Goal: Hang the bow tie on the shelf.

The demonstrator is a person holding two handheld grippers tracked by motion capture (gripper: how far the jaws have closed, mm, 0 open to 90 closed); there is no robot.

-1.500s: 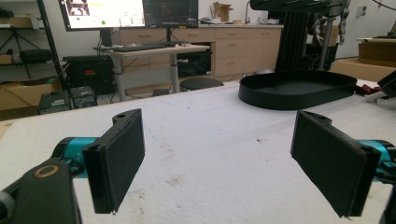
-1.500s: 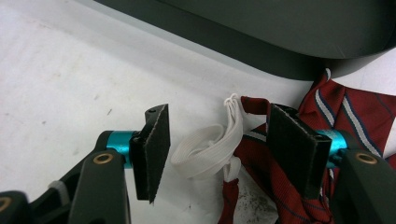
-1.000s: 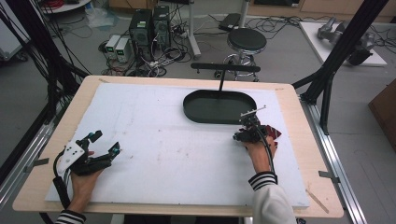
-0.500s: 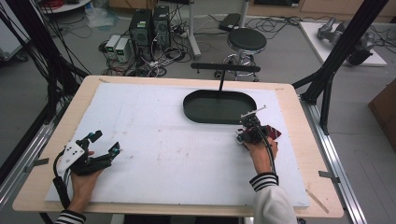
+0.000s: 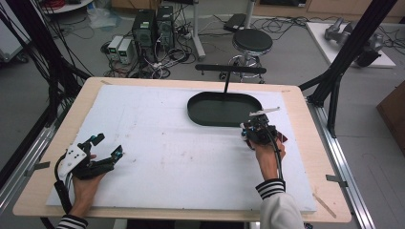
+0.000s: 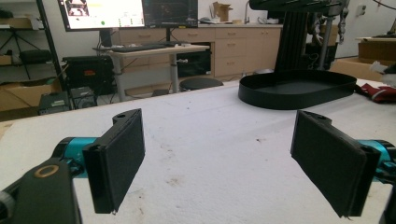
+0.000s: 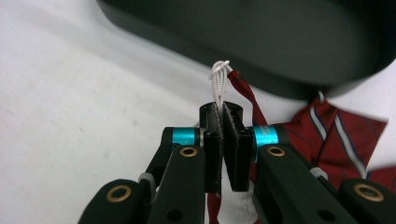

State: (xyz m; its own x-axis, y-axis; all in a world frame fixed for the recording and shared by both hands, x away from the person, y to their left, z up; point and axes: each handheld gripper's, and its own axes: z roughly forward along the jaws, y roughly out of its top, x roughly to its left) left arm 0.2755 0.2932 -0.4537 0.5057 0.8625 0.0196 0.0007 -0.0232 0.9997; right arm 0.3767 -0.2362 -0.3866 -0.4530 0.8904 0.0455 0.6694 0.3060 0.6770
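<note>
High view: your right gripper (image 5: 255, 128) sits on the white board (image 5: 157, 143), just beside the near-right rim of the black oval tray (image 5: 224, 109). A bit of red striped cloth (image 5: 282, 138) peeks out at its right side, on the board and outside the tray. Your left gripper (image 5: 102, 148) rests near the board's front-left corner, well apart from the tray and the cloth, jaws spread.

Left gripper view: your left gripper (image 6: 217, 158) is wide open, the pads (image 6: 122, 156) stand far apart with only bare board between them, holding nothing. The tray (image 6: 299, 88) is farther off at upper right, and a scrap of the red cloth (image 6: 380, 92) lies just right of it.

Right gripper view: your right gripper (image 7: 223, 123) has just been closing and is now pinched tight on a white cord loop (image 7: 218, 84), which sticks up from between the pads. The cord runs into the red cloth (image 7: 336, 130), striped white and blue, lying crumpled on the board to the right of the jaws and partly under them. The tray wall (image 7: 261, 51) is right behind, close to the cloth; whether they touch, I can't tell.
</note>
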